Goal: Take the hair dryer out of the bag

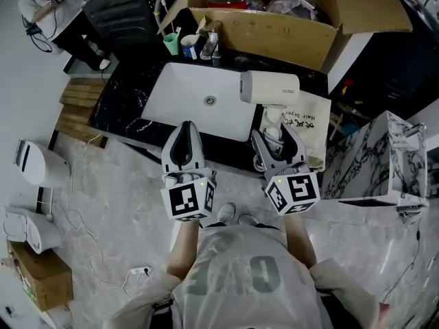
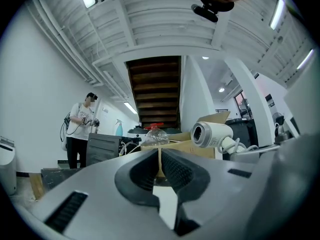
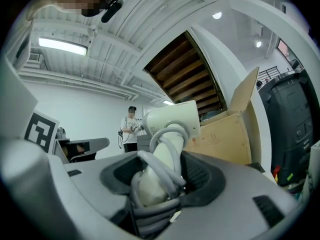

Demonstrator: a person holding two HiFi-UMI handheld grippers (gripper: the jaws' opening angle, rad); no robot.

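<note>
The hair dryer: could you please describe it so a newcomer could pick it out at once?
Find the white sink in the black counter. At its right edge, over a beige printed bag, the right gripper holds the hair dryer. Unlike the neighbours, it has a cream barrel and a cord-wound handle.

Both forearms (image 1: 184,242) reach fwd from the torso, approx parallel, elbows bent. The left gripper (image 1: 186,129) is at the head view's left and points fwd, about level. Its jaws are pressed together w/ nothing between them. The right gripper (image 1: 276,137) is alongside it, near but not touching, also level. Its jaws stand wide and are clamped on the cord-wrapped handle of the hair dryer (image 1: 269,88). The marker cubes (image 1: 188,201) at the grippers' rear ends face up toward the head cam.
</note>
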